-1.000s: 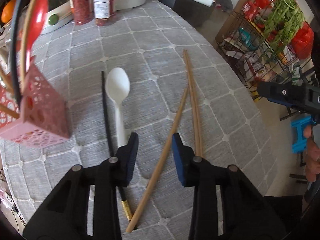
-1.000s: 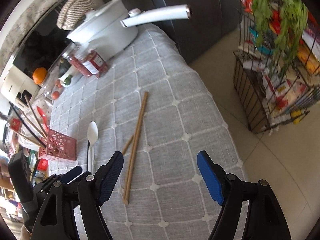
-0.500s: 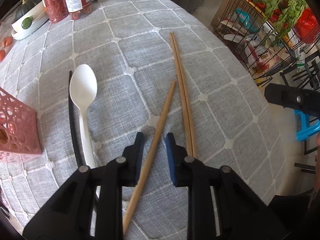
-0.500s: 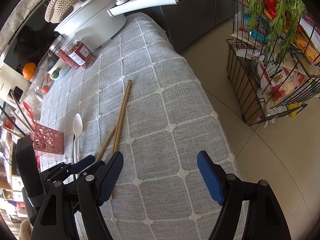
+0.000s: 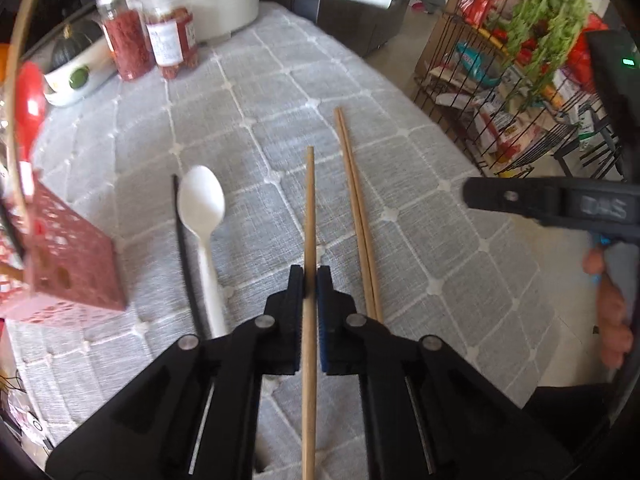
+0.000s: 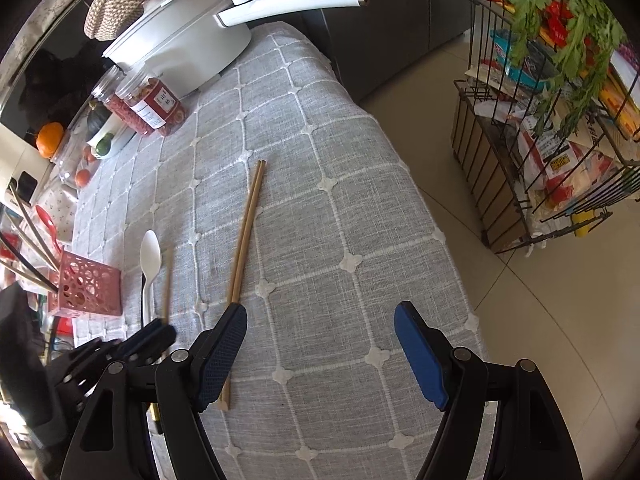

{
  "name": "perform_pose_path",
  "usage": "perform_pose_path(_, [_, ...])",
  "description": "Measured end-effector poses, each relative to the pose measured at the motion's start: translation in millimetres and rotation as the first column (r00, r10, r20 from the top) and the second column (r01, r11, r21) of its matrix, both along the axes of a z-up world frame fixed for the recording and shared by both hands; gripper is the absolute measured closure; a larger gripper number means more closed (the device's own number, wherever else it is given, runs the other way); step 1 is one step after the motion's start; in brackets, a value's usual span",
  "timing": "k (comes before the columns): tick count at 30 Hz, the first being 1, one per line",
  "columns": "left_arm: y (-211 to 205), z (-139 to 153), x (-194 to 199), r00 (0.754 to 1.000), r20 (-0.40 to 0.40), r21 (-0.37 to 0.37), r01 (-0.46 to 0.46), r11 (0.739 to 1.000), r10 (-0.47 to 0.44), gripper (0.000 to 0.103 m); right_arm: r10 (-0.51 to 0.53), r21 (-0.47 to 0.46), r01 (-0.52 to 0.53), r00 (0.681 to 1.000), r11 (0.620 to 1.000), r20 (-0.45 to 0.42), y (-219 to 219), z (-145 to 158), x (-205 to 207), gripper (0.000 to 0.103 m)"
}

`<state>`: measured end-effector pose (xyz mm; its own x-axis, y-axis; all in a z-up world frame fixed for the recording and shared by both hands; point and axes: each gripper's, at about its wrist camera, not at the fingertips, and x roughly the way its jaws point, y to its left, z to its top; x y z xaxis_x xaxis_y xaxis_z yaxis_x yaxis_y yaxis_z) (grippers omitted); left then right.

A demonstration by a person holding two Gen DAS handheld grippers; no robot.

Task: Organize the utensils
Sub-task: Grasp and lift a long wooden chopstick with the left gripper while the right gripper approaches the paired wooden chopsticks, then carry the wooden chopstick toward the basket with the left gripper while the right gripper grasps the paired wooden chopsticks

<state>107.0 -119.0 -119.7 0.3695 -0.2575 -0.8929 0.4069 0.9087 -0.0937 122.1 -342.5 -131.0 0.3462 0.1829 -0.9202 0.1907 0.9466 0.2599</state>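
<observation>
Left gripper [image 5: 310,280] clamped on 1 chopstick [image 5: 309,216]; right gripper [image 6: 320,344] wide open, empty. Next: into pink holder [image 5: 76,268].

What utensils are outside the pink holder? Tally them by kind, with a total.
Wooden chopsticks: 3, one of them in the left hand-held gripper
White spoon: 1
Black chopstick: 1
Total: 5

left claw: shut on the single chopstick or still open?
Shut. The left claw has both pads pressed against the single wooden chopstick, no gap showing either side. The right claw is wide open, holding nothing.
</observation>
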Motion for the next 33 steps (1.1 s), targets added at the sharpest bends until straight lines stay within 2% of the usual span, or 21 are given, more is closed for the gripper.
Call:
perform_pose_path(11, [60.5,64.3,-53.2,0.991,0.135,-0.056,0.008,0.998,-0.001,0.096,0.018,-0.001,-0.018,1.000,1.000,-0.020,35.7,-8.6,24.3,0.026])
perform_pose_path(17, [92.7,79.1,-66.7,0.981,0.187,-0.073,-0.035,0.997,0.048,0.096,0.017,-0.004,-0.017,0.999,1.000,-0.044,53.0,-24.5,46.6,0.029])
perform_pose_path(22, [113.0,80.9,-70.5,0.980,0.187,-0.083,-0.059,0.995,0.073,0.096,0.030,-0.065,-0.033,0.998,0.997,-0.048,67.6,-34.7,65.8,0.047])
perform_pose_path(27, [129.5,82.5,-71.8,0.977,0.187,-0.087,-0.086,0.992,0.101,0.096,0.028,-0.090,-0.035,0.997,0.995,-0.077,80.3,-49.5,81.1,0.057])
perform_pose_path(28, [132.3,83.1,-72.2,0.977,0.186,-0.091,-0.090,0.992,0.105,0.096,0.022,-0.110,-0.028,0.998,0.994,-0.054,82.3,-48.0,82.1,0.063])
perform_pose_path(29, [135.0,83.6,-71.5,0.976,0.186,-0.095,-0.095,0.991,0.112,0.096,0.024,-0.125,-0.032,0.998,0.992,-0.060,85.2,-49.2,84.2,0.066])
perform_pose_path(30, [137.1,83.9,-71.5,0.975,0.186,-0.097,-0.100,0.990,0.117,0.096,0.026,-0.152,-0.034,0.998,0.988,-0.057,87.8,-48.8,84.8,0.074])
perform_pose_path(32, [140.9,84.4,-71.9,0.974,0.189,-0.100,-0.108,0.989,0.125,0.096,0.045,-0.199,-0.056,0.997,0.978,-0.057,92.9,-49.4,85.7,0.082])
perform_pose_path(33, [142.4,84.6,-72.0,0.973,0.191,-0.099,-0.112,0.989,0.129,0.096,0.060,-0.210,-0.070,0.997,0.975,-0.057,94.7,-49.1,85.4,0.090])
